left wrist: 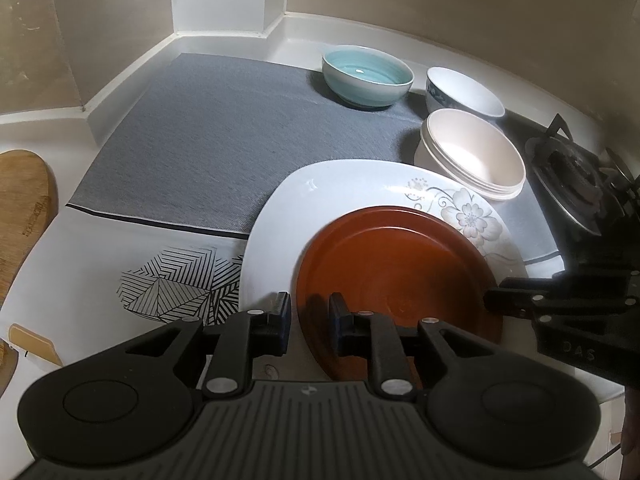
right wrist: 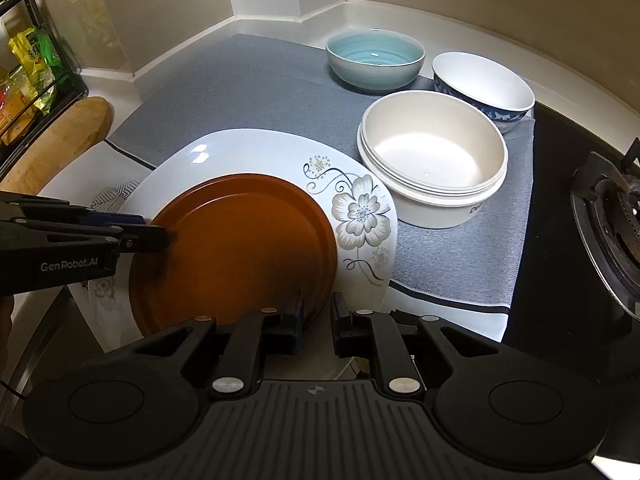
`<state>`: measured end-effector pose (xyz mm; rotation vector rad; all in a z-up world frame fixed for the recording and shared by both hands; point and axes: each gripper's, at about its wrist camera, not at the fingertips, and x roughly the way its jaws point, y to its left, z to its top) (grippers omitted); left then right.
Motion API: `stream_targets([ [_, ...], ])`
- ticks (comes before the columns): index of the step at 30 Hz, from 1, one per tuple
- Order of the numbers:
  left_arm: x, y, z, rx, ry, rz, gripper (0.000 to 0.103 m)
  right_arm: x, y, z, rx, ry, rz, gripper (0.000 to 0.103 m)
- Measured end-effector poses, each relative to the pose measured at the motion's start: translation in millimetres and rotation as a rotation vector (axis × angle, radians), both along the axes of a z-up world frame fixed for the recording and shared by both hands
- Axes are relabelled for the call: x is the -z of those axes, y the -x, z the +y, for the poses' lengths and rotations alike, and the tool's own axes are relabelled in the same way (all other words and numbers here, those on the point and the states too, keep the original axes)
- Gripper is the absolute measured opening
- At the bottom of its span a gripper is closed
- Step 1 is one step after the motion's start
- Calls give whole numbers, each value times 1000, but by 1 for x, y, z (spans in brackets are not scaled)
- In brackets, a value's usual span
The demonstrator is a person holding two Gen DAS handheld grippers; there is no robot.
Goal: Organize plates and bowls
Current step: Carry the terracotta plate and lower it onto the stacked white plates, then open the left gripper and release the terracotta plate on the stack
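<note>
A brown plate (left wrist: pixel 396 280) (right wrist: pixel 236 252) lies on a large white flowered plate (left wrist: pixel 320 196) (right wrist: pixel 248 152). My left gripper (left wrist: pixel 310 320) straddles the brown plate's left rim, jaws a little apart; it also shows in the right wrist view (right wrist: pixel 160 236). My right gripper (right wrist: pixel 318 320) straddles the brown plate's right rim, jaws narrowly apart; it shows in the left wrist view (left wrist: pixel 504 304). Whether either grips the rim is unclear. Behind stand stacked cream bowls (left wrist: pixel 472 156) (right wrist: pixel 434 160), a teal bowl (left wrist: pixel 366 76) (right wrist: pixel 374 58) and a blue-patterned white bowl (left wrist: pixel 464 92) (right wrist: pixel 486 84).
A grey mat (left wrist: pixel 208 140) (right wrist: pixel 256 92) covers the counter under the dishes. A gas stove burner (left wrist: pixel 576 176) (right wrist: pixel 612 220) is at the right. A wooden board (left wrist: pixel 20 208) (right wrist: pixel 60 136) lies at the left. A rack with packets (right wrist: pixel 24 68) stands far left.
</note>
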<state>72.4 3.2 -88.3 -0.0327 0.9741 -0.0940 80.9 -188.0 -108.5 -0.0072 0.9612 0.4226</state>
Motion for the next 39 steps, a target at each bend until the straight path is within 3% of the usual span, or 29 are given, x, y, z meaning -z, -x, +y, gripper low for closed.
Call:
stream_targets([
  [4, -7, 2, 4, -4, 5, -15, 23, -3, 2, -3, 9, -1, -15, 16],
  [16, -26, 7, 33, -83, 26, -72, 39, -11, 11, -35, 149, -54, -99, 16],
  [21, -18, 1, 42, -107, 51, -38, 46, -3, 10, -42, 199, -50, -54, 16],
  [24, -11, -2, 47, -123, 83, -5, 46, -1, 11, -42, 204, -51, -54, 24],
  [35, 3, -6, 47, -100, 168, 60, 46, 2, 7, -41, 204, -69, 1, 24],
  [39, 7, -7, 48, -90, 191, 74, 42, 7, 2, -43, 194, -110, 63, 24],
])
